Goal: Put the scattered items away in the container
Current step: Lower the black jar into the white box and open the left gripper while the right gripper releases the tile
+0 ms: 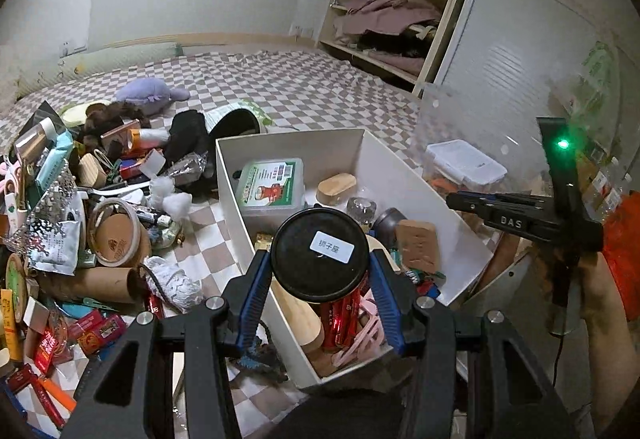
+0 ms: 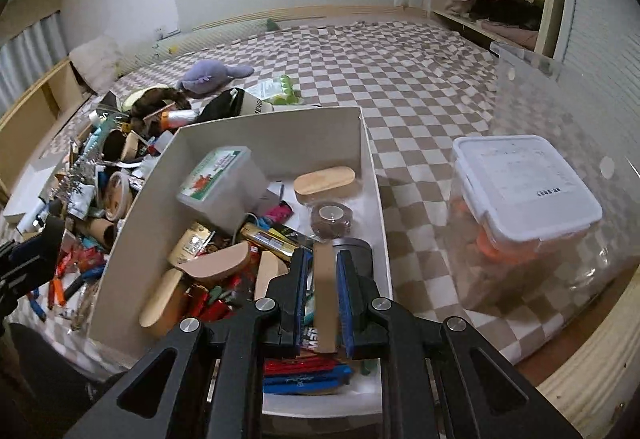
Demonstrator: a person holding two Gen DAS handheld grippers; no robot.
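Observation:
A white open box (image 1: pixel 352 143) (image 2: pixel 276 127) stands on the checkered bed and holds several items. My left gripper (image 1: pixel 320 271) is shut on a round black-lidded jar (image 1: pixel 320 253) with a white label, held over the box's near left end. My right gripper (image 2: pixel 324 299) is shut on a flat tan block (image 2: pixel 325 295), held on edge over the box's near right corner. The right gripper also shows in the left wrist view (image 1: pixel 516 215) at the far right. A pile of scattered items (image 1: pixel 80 199) (image 2: pixel 92 179) lies left of the box.
A clear plastic bin (image 2: pixel 560 119) holding a white-lidded tub (image 2: pixel 524 183) stands right of the box. A purple plush toy (image 1: pixel 148 95) and a dark bag (image 1: pixel 236 123) lie behind the pile. An open wardrobe (image 1: pixel 384 27) stands at the back right.

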